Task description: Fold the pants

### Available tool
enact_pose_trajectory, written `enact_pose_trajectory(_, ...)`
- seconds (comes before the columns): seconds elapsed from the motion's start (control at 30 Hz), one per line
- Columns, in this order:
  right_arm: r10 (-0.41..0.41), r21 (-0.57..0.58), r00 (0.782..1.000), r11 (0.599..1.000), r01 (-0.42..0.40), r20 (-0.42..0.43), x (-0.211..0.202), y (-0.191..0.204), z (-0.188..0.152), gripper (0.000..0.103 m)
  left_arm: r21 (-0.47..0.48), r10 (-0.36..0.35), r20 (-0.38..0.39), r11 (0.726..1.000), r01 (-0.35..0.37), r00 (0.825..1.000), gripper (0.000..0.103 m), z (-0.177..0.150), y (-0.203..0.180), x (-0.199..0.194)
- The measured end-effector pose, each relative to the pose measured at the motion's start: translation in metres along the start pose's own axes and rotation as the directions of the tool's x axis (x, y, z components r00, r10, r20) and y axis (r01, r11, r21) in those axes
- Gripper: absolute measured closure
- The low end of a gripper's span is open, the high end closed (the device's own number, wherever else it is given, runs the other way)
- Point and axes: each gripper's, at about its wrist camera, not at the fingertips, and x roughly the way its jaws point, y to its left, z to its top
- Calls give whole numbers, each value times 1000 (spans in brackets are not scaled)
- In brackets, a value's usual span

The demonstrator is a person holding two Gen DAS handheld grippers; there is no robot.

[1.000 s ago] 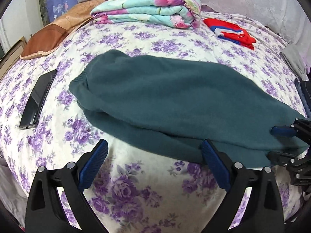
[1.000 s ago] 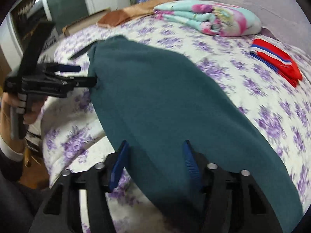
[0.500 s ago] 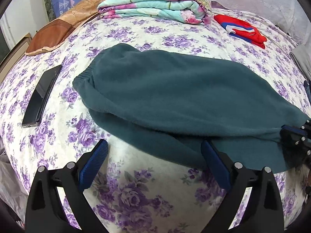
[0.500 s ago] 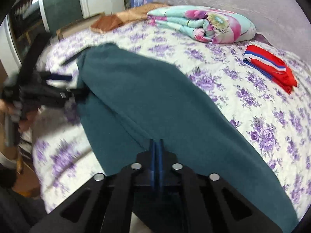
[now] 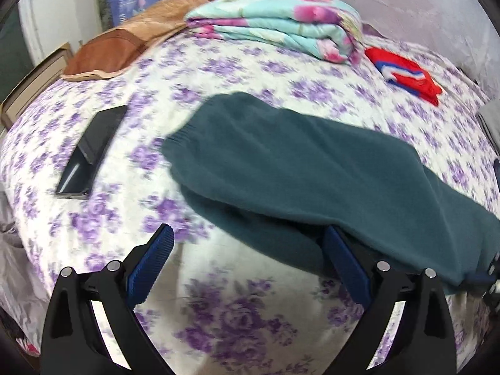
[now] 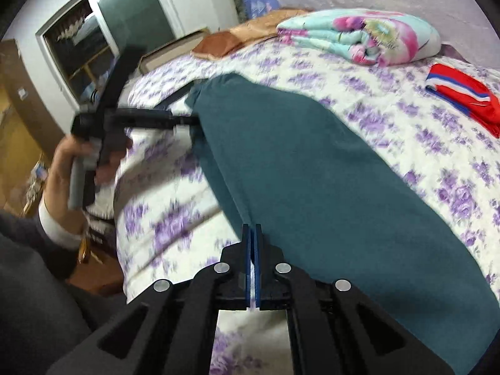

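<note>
Dark teal pants [image 5: 312,172] lie folded lengthwise across the flowered bed, waistband at the left; they also show in the right wrist view [image 6: 297,162]. My left gripper [image 5: 250,262] is open at the pants' near edge, its right finger [image 5: 343,262] under the cloth fold and its left finger over bare sheet. My right gripper [image 6: 252,234] is shut on the pants' near edge at the leg end. In the right wrist view the left gripper [image 6: 187,122] reaches the pants' waist side.
A black phone [image 5: 90,153] lies left of the pants. A folded floral quilt [image 5: 275,28], a brown pillow [image 5: 125,47] and a red garment [image 5: 406,75] lie at the back. The bed's near edge drops off by the person's arm [image 6: 62,218].
My right gripper closed on the pants' edge and holds it. My left gripper stayed open and shifted right, its right finger now under the cloth.
</note>
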Motion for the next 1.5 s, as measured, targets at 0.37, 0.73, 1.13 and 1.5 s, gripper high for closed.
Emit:
enact_pose_trajectory(0.37,-61,50,997,997,59,42,-10,-13,14,64,-13,15,15,1000,-14,1000,9,6,1,-3)
enact_pose_trajectory(0.73,-146,233,984,965,119,99,-2,-56,45,54,-115,54,-60,992,-60,997,8,7,29,18)
enact_pose_trajectory(1.13,-105,276,983,959,61,148,-12,-68,26,54,-231,-205,-114,957,175,972,42,20,28,14)
enact_pose_trajectory(1.5,-97,242,978,969,51,183,-23,-67,22,49,-240,-135,-84,964,112,987,94,30,18,12)
